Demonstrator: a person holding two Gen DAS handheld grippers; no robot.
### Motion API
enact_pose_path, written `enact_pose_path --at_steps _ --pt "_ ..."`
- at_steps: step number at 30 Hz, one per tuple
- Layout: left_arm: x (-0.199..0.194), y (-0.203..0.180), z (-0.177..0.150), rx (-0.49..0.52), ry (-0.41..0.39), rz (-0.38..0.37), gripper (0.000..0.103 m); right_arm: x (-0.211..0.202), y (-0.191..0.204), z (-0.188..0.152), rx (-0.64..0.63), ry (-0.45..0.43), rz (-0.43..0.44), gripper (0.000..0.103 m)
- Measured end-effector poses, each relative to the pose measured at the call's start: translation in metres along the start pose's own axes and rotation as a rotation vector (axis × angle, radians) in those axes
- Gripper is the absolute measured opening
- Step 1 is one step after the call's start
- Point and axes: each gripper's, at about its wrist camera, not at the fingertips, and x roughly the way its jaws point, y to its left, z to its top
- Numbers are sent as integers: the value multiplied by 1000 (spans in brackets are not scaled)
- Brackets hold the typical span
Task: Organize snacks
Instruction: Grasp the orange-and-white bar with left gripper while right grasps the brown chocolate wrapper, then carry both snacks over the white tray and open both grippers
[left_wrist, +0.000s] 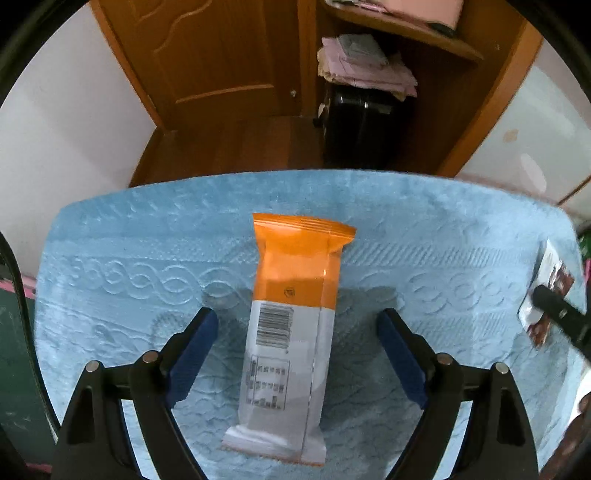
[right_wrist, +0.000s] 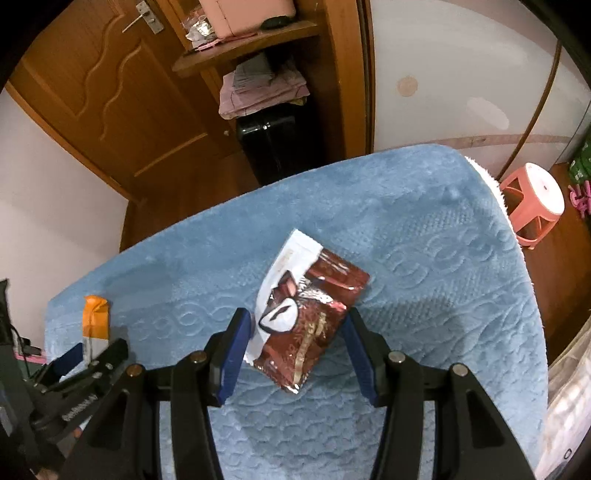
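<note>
Orange-and-white snack packet (left_wrist: 291, 332) lies ungrasped between wide-open left tongs (left_wrist: 297, 325); brown packet (right_wrist: 310, 325) between half-open right tongs (right_wrist: 295, 325), seemingly ungripped; sorting barely begun.

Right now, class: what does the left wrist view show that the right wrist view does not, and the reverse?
Only the left wrist view shows the orange and white packet's barcode. Only the right wrist view shows a pink stool and a door handle. Both show the blue towel, the orange and white packet, the brown packet and the black case.
</note>
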Motion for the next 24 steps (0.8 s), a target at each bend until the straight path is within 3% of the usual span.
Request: enact_pose_path --at_steps 2,3,5,6,7,15,20,24 --pt "0 3 -1 -2 -9 -12 89 1 7 -3 -45 -15 -29 53" --pt "0 3 -2 4 -14 -15 87 2 10 -5 -71 -21 -43 48" --pt "-5 1 -5 26 -37 -26 70 0 15 -8 -104 -33 -43 41" --pt "-7 -1 -5 35 -47 -28 48 -2 14 -9 -111 -37 -46 40" --pt "-11 -3 -7 49 -53 -37 37 -3 15 -11 -121 -42 -51 39" --pt "-45 -4 -21 65 -16 -42 34 -36 26 -46 -227 -48 -41 36" --pt "-106 0 -30 77 -27 -34 34 -93 26 -72 -259 -77 20 36" --pt "-178 3 -43 87 -75 -39 35 -151 29 -90 -272 -131 65 36"
